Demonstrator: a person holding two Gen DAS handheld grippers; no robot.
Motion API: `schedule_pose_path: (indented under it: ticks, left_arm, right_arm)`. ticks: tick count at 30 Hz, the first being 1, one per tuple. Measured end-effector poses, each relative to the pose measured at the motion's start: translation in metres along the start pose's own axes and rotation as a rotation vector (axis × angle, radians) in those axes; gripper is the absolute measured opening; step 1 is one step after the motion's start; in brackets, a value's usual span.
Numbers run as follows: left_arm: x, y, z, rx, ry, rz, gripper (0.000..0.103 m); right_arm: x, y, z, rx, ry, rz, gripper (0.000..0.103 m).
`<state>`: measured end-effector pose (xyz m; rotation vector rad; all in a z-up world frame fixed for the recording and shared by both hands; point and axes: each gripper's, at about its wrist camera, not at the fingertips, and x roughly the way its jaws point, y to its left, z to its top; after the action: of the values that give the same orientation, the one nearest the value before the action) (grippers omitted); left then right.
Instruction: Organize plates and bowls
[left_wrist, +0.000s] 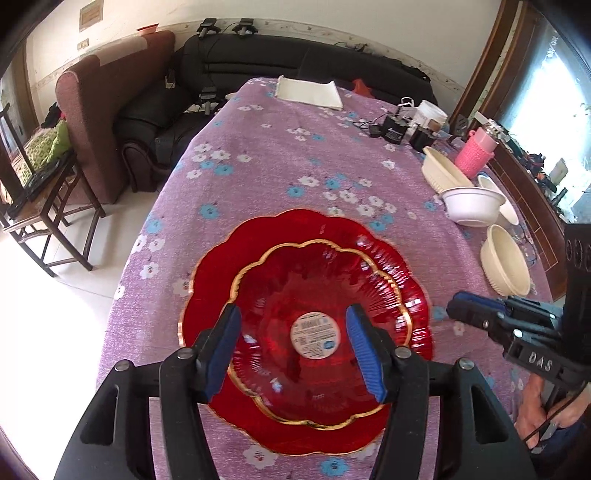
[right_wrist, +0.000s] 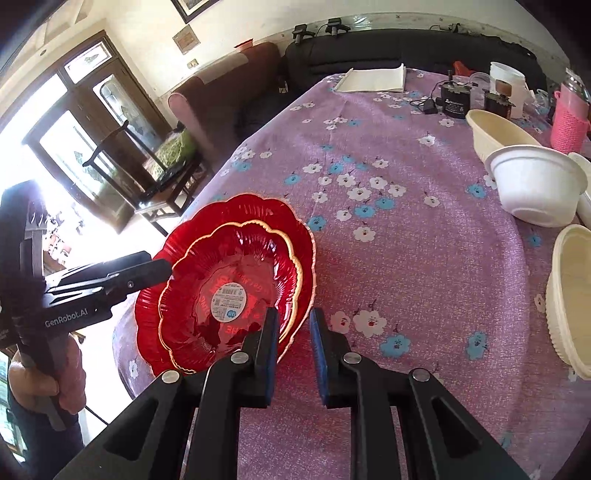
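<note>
The small red plate (left_wrist: 310, 332) sits on the big red plate (left_wrist: 214, 273). The left tool (left_wrist: 291, 354) is wide apart above them, holding nothing. The right tool (right_wrist: 293, 350) is narrow, with nothing in it.

Red glass plates, gilt scalloped rims: small plate (left_wrist: 314, 332) nested on large plate (left_wrist: 295, 435); white round label at centre. Tablecloth (left_wrist: 280, 162) lilac, white and blue flower print. Bowls (left_wrist: 472, 205) near right edge white and cream. Pink knit-covered bottle (left_wrist: 474, 155).
</note>
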<state>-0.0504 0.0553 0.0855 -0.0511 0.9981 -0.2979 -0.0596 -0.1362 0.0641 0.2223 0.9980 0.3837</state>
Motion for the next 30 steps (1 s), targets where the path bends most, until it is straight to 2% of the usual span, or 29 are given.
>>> schedule_pose_path:
  ticks: [4,8,13,15,16,19,22,25,27,30]
  left_arm:
    - [-0.005,-0.029,0.006,0.034,-0.026,-0.054,0.06]
    - [-0.002,-0.06,0.011,0.075,-0.031,-0.104,0.061]
    - [0.007,-0.099,0.016,0.116,-0.021,-0.155,0.061]
    - [0.01,-0.108,0.016,0.124,-0.019,-0.169,0.061]
    - [0.012,-0.115,0.016,0.131,-0.016,-0.178,0.061]
    - [0.017,-0.124,0.013,0.141,-0.002,-0.184,0.061]
    - [0.024,-0.127,0.01,0.144,0.016,-0.184,0.061]
    - [0.028,-0.13,0.01,0.141,0.025,-0.182,0.061]
    - [0.031,-0.132,0.012,0.137,0.028,-0.179,0.061]
    - [0.034,-0.139,0.014,0.14,0.036,-0.172,0.061]
  right_arm:
    - [-0.024,-0.031,0.01,0.047,-0.059,-0.035,0.019]
    - [-0.057,-0.081,0.031,0.145,-0.145,-0.098,0.019]
    - [-0.094,-0.155,0.067,0.266,-0.283,-0.243,0.019]
    - [-0.095,-0.181,0.079,0.31,-0.293,-0.305,0.019]
    - [-0.091,-0.196,0.085,0.334,-0.296,-0.309,0.019]
    - [-0.073,-0.223,0.087,0.373,-0.244,-0.29,0.019]
    - [-0.063,-0.22,0.07,0.387,-0.19,-0.166,0.019]
    - [-0.053,-0.194,0.044,0.35,-0.119,-0.04,0.019]
    - [-0.054,-0.181,0.032,0.324,-0.116,0.016,0.019]
    - [-0.069,-0.174,0.034,0.293,-0.175,0.01,0.019]
